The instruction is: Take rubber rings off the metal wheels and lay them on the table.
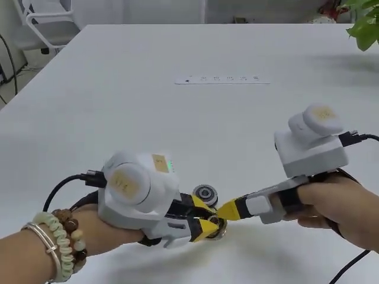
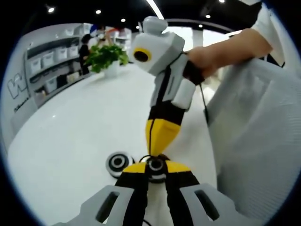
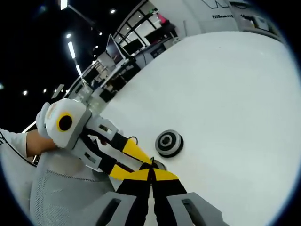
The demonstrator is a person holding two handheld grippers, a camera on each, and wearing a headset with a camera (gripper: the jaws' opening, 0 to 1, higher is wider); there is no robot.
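A small metal wheel with a black rubber ring (image 1: 217,228) (image 2: 156,165) sits low over the white table (image 1: 177,124). My left gripper (image 1: 208,222) (image 2: 156,168) is shut on it, one yellow jaw on each side. My right gripper (image 1: 225,210) (image 3: 151,170) comes in from the right, jaws shut together, its yellow tip touching the top edge of that wheel (image 3: 159,165). I cannot tell whether it pinches the ring. A second wheel with its ring (image 1: 205,193) (image 2: 118,163) (image 3: 169,143) lies flat on the table just beyond the grippers.
A flush socket panel (image 1: 222,79) is set in the table's far middle. A green plant (image 1: 364,23) stands at the far right corner and a white chair (image 1: 41,18) at the far left. Cables trail from both grippers.
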